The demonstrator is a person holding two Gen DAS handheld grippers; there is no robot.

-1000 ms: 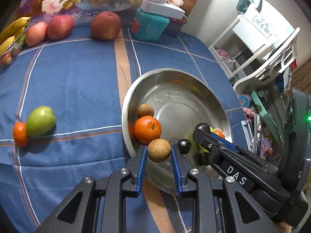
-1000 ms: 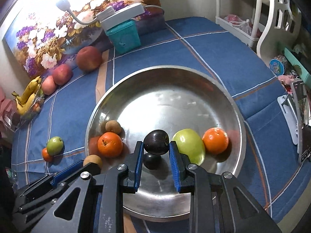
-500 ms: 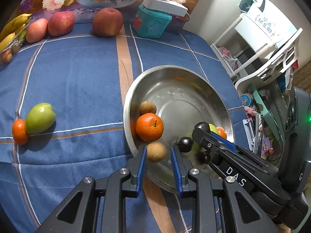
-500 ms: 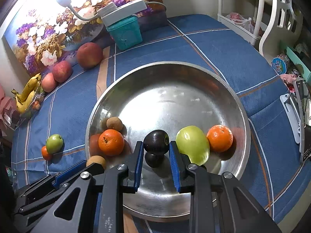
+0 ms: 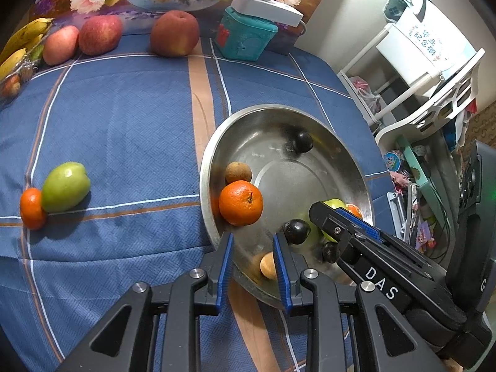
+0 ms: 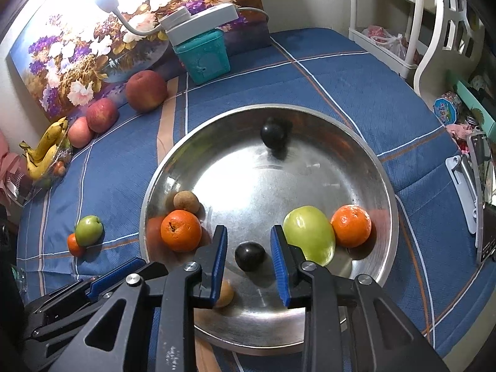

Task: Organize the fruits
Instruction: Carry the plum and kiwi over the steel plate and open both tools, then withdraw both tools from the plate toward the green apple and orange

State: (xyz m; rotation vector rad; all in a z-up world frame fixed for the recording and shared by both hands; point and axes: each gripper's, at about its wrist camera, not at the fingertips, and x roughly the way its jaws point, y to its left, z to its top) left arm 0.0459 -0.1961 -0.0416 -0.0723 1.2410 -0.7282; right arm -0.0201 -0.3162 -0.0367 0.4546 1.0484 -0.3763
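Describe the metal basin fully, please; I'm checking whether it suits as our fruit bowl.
The metal basin is round, wide and shallow. It looks like shiny steel, with a flat floor and a sloping wall that mirrors the fruit. It sits upright on the blue checked cloth. Along its near side lie a left orange, a right orange, a green fruit, a near plum and two small brown fruits. A far plum rests against the far wall.
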